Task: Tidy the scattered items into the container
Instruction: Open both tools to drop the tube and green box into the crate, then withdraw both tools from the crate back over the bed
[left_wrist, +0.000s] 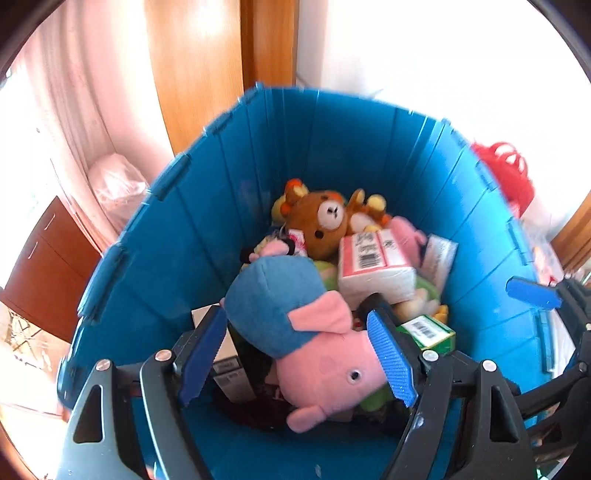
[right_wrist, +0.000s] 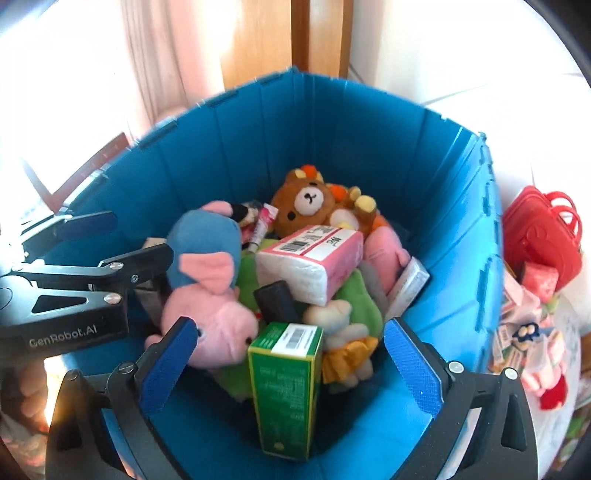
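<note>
Currently both the left hand-held gripper (left_wrist: 299, 360) and right hand-held gripper (right_wrist: 291, 365) are held open; the pig plush (left_wrist: 314, 350) or green box (right_wrist: 284, 384) may be snagged on withdrawal from the blue bin (left_wrist: 332, 147).

The bin (right_wrist: 332, 122) is coloured a deep blue, its walls ribbed in vertical panels. A pink pig plush (left_wrist: 325, 365) is dressed in blue — ears and snout pink. The bear plush (right_wrist: 306, 206) is brown with a white muzzle. The tissue pack (right_wrist: 314, 258) is pink and white, marked with a black barcode; the box (right_wrist: 284, 387) is green, edged in yellow, its top white with a barcode. Blue pads are seen on the black left gripper (left_wrist: 299, 358) and right gripper (right_wrist: 291, 369). A red bag (right_wrist: 539, 240) is seen outside.
</note>
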